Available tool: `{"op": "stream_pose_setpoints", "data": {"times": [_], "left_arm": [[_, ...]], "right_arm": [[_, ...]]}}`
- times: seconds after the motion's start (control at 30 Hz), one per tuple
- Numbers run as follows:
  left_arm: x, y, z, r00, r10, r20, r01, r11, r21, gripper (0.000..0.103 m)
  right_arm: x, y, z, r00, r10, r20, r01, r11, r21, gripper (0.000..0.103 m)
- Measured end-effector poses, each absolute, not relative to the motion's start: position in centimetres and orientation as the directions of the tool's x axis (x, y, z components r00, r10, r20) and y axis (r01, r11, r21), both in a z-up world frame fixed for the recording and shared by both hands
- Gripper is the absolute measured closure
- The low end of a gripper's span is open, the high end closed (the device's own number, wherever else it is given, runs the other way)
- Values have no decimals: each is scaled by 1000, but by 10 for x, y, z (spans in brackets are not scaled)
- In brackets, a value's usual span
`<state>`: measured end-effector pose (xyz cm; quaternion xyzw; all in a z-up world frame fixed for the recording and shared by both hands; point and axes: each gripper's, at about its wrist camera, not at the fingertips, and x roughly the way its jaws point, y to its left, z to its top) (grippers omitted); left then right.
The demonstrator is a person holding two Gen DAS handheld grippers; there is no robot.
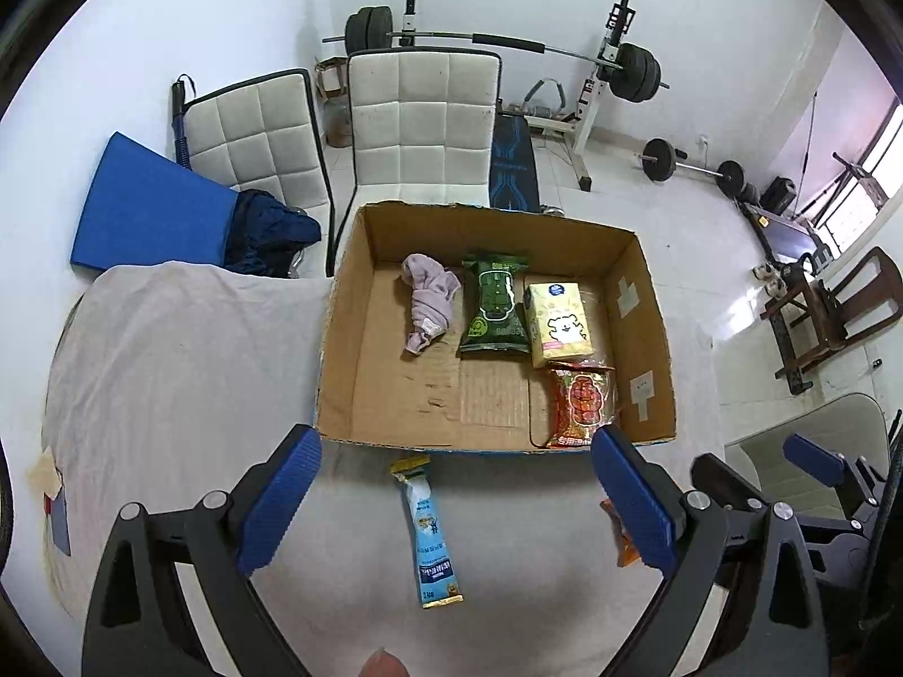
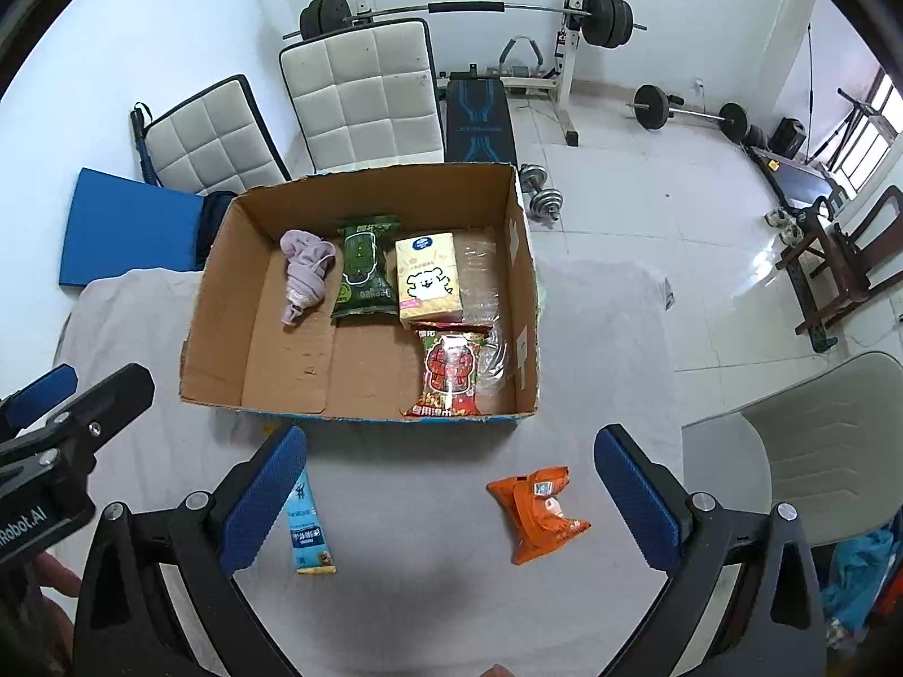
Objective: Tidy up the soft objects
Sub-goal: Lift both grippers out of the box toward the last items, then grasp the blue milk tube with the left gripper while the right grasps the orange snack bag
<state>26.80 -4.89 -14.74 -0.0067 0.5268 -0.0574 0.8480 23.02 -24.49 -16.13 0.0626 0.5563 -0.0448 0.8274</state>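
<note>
An open cardboard box (image 1: 338, 338) (image 2: 226, 304) stands on the cloth-covered table. Inside lie a lilac cloth (image 1: 429, 299) (image 2: 305, 276), a green wipes pack (image 1: 494, 304) (image 2: 364, 268), a yellow tissue pack (image 1: 559, 324) (image 2: 429, 279) and a red wipes pack (image 1: 581, 403) (image 2: 448, 372). On the table in front of the box lie a long blue sachet (image 1: 432, 536) (image 2: 307, 536) and an orange pouch (image 2: 536, 510) (image 1: 621, 536). My left gripper (image 1: 457, 508) is open above the sachet. My right gripper (image 2: 451, 499) is open, the pouch between its fingers' lines, untouched.
Two white padded chairs (image 1: 423, 124) and a blue mat (image 1: 147, 209) stand behind the table. A weight bench with barbell (image 2: 480, 56) and dumbbells (image 2: 539, 192) fill the floor beyond. A grey chair (image 2: 818, 440) is at the right. Bare tablecloth (image 1: 169, 366) lies left of the box.
</note>
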Motion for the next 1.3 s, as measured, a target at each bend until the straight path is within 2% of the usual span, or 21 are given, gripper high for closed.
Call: {"op": "stream_pose_setpoints", "data": {"times": [0.17, 0.47, 0.6, 0.83, 0.9, 0.97, 1.13, 1.2, 1.3], "left_arm": [[265, -37, -187, 370, -59, -927, 38, 998, -48, 5], [252, -29, -317, 110, -28, -994, -19, 999, -30, 5], [252, -36, -358, 37, -30, -999, -19, 999, -31, 5], [261, -40, -403, -15, -24, -1000, -25, 999, -23, 5], [264, -42, -412, -29, -19, -999, -24, 1000, -18, 12], [266, -44, -418, -41, -9, -999, -16, 1000, -8, 23], [265, -55, -422, -28, 13, -1000, 24, 1000, 12, 34], [266, -62, -418, -20, 11, -1000, 36, 999, 10, 38], [267, -75, -413, -8, 17, -1000, 49, 999, 16, 53]], "right_arm": [[220, -273, -198, 298, -23, -954, 203, 978, 40, 0], [202, -311, -339, 19, -32, -999, 257, 966, -26, 0], [199, -309, -373, -16, -10, -1000, 248, 969, -13, 0], [199, -301, -402, -14, -14, -1000, 237, 971, -17, 0], [199, -299, -406, -18, -18, -1000, 231, 973, -22, 0], [203, -296, -410, -21, -19, -1000, 227, 974, -23, 0], [213, -298, -418, -43, -24, -999, 225, 974, -33, 3], [217, -299, -420, -49, -30, -998, 225, 973, -40, 8], [219, -298, -422, -59, -33, -998, 220, 974, -45, 18]]}}
